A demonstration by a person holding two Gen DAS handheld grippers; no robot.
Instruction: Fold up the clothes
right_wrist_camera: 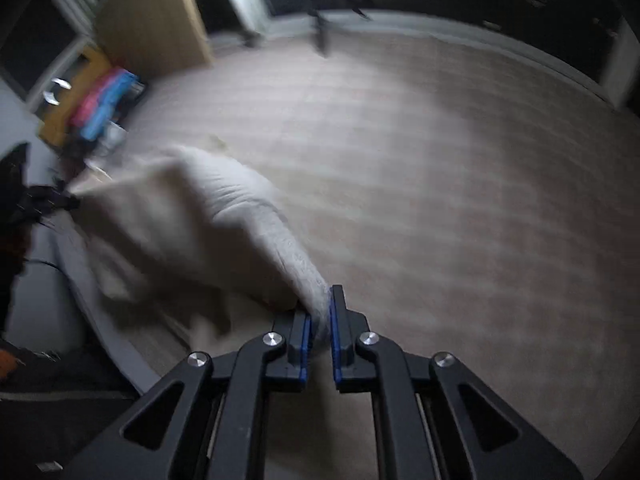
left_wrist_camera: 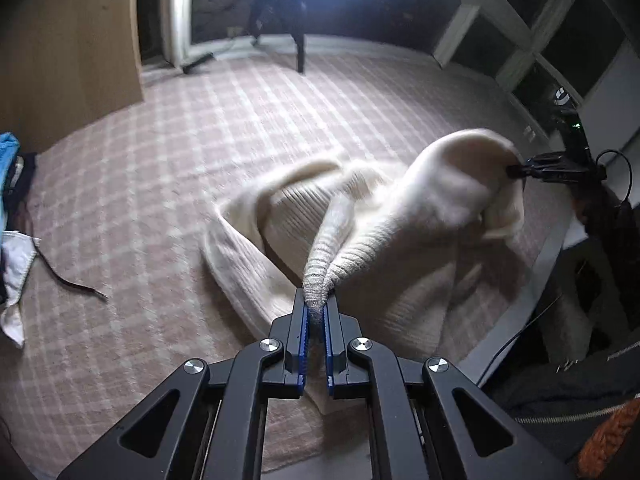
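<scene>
Stretching between both grippers' closed jaws, cream sweater (left_wrist_camera: 400, 216).

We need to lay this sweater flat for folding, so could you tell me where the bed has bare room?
The checked bedspread is bare between the cream sweater and the wooden cabinet. The left edge is crowded with the clothes pile.

A cream ribbed-knit sweater (left_wrist_camera: 360, 216) hangs bunched and lifted above the checked blanket (left_wrist_camera: 160, 184), its lower part resting there.
</scene>
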